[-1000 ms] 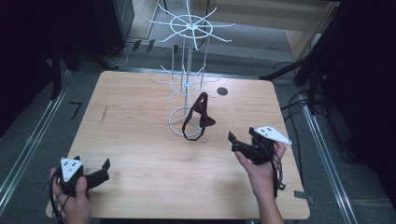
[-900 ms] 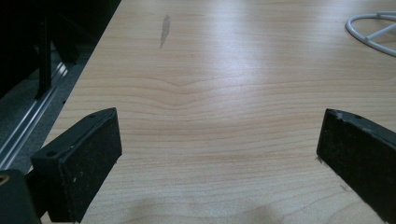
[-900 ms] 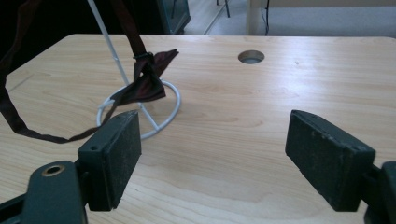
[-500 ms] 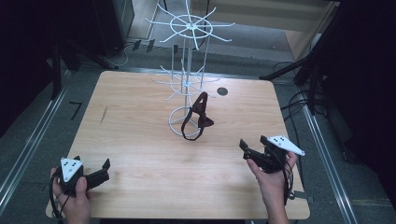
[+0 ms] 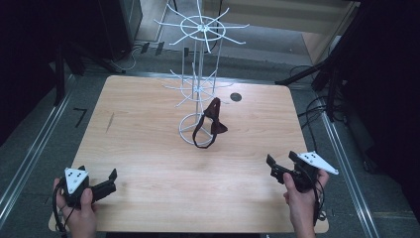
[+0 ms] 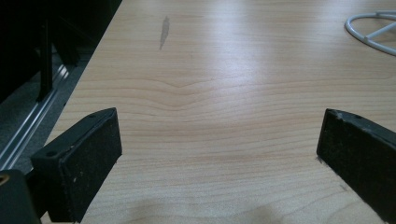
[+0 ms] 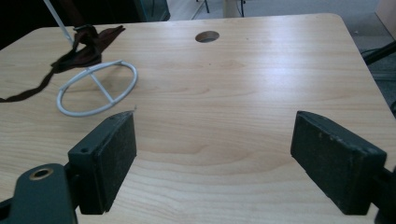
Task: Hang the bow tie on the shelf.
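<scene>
Wooden worktop (image 5: 148, 129) is lying mostly bare. I am holding my left tool (image 5: 110, 179) and right tool (image 5: 280, 167) at the near corners, both with jaws spread wide, gripping nothing. Dark bow tie (image 5: 213, 121) is hanging on the white wire rack (image 5: 198, 89) mid-worktop, strap trailing over the base ring. Hanging looks done; next move, I judge, calls for resting.

White wire rack (image 5: 197, 74) on wooden table (image 5: 148, 148), dark strap (image 5: 209, 124) draped at its base, hand-held grippers near corners.
</scene>
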Action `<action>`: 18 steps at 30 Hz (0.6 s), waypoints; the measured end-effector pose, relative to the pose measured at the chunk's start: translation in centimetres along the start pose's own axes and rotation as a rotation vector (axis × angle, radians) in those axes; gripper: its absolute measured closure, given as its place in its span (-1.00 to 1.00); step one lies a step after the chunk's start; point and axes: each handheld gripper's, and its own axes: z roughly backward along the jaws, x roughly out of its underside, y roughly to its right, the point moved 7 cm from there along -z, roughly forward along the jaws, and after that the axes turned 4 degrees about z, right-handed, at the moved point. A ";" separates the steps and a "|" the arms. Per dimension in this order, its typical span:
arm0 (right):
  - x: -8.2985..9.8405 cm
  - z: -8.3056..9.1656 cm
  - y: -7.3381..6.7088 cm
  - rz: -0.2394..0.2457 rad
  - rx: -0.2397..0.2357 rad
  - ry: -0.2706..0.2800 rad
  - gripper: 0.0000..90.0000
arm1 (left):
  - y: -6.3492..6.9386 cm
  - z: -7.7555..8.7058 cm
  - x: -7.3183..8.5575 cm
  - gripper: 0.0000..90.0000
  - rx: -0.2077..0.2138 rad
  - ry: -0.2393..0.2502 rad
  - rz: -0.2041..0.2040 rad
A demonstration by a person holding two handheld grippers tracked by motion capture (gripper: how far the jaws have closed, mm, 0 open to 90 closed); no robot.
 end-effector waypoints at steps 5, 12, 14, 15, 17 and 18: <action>1.0 0.5 1.2 -0.008 0.019 -0.007 -0.67 | 0.0 0.0 0.0 -0.99 -0.002 -0.001 -0.002; 2.1 1.1 2.6 -0.010 0.041 -0.011 -0.67 | 0.0 0.0 0.0 -0.99 -0.002 0.000 -0.006; 2.4 1.2 2.9 -0.008 0.047 -0.012 -0.67 | 0.0 0.0 0.0 -0.99 -0.002 0.000 -0.006; 2.6 1.3 3.0 -0.013 0.047 -0.015 -0.67 | 0.0 0.0 0.0 -0.99 -0.002 0.000 -0.006; 2.8 1.4 3.4 -0.012 0.054 -0.015 -0.67 | 0.0 0.0 0.0 -0.99 -0.001 0.001 -0.005; 2.9 1.4 3.5 -0.014 0.057 -0.015 -0.67 | 0.0 0.0 0.0 -0.99 -0.002 0.000 -0.005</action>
